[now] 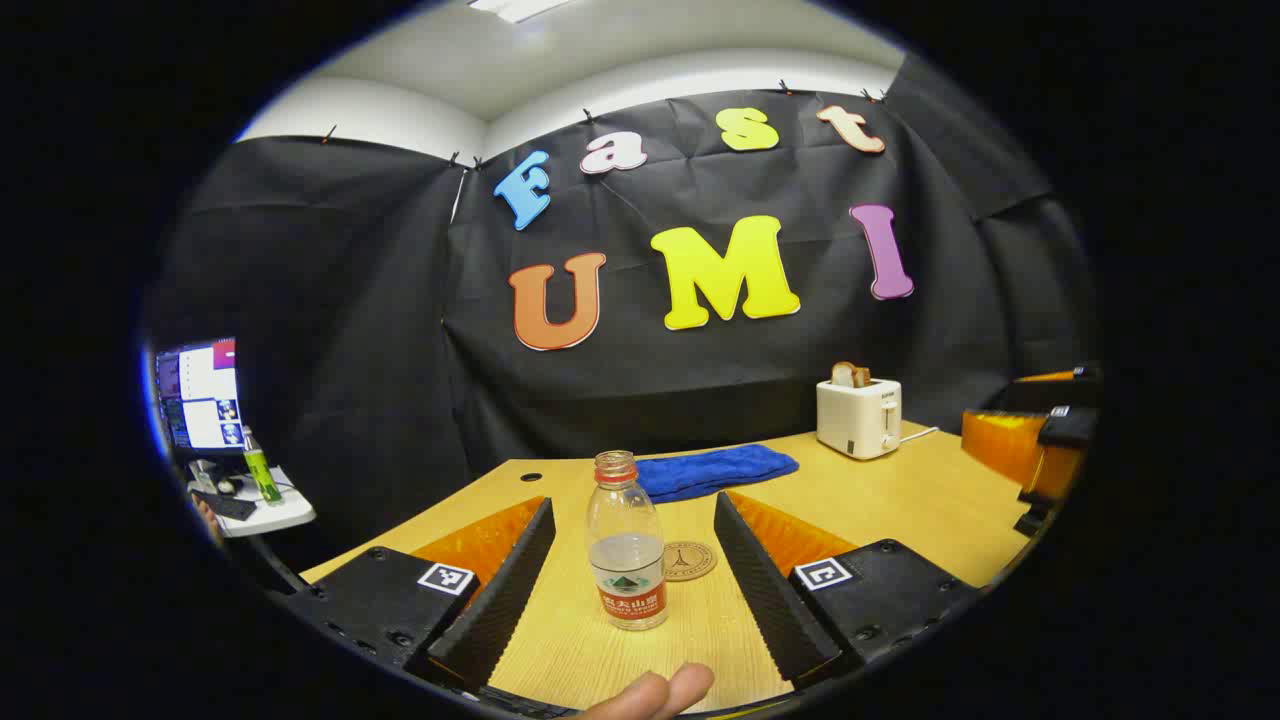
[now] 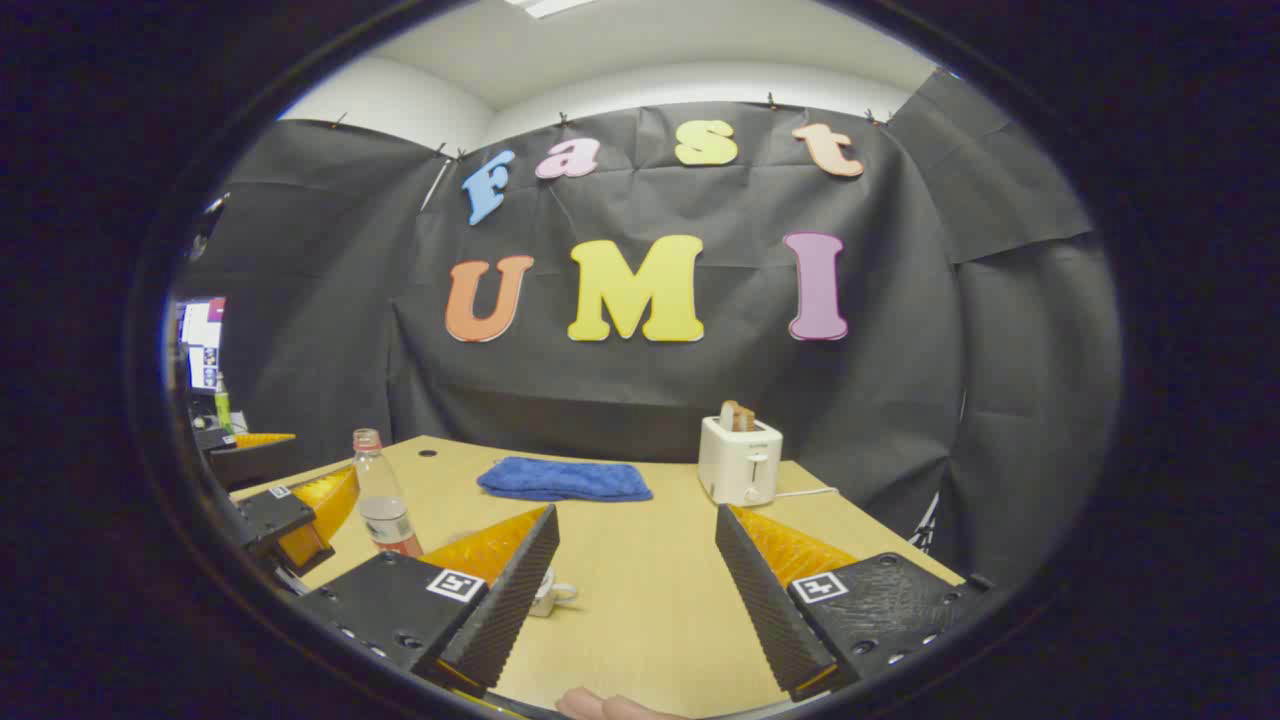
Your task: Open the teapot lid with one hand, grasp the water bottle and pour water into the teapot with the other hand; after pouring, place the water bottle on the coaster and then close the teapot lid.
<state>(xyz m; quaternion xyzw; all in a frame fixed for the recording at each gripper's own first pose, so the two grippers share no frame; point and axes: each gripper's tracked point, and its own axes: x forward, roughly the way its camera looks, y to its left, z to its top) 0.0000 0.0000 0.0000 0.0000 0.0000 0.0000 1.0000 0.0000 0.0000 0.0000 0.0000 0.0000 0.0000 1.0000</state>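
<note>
A clear water bottle [image 1: 627,545] with a red cap and red label stands upright on the wooden table, about a third full. My left gripper [image 1: 633,510] is open, and the bottle sits between its fingers, touching neither. A round cork coaster [image 1: 689,560] lies just behind and right of the bottle. My right gripper [image 2: 636,515] is open over bare table. A small white piece with a loop handle [image 2: 552,592], likely the teapot, peeks from behind its left finger; the rest is hidden. The right gripper view has the bottle [image 2: 380,495] at far left beside the left gripper [image 2: 285,515].
A folded blue cloth [image 1: 715,470] lies at the back of the table [image 1: 900,500], with a white toaster [image 1: 858,415] holding bread to its right. The right gripper [image 1: 1040,440] shows at the right edge. A monitor [image 1: 200,395] and a green bottle [image 1: 262,470] stand on a side shelf, left.
</note>
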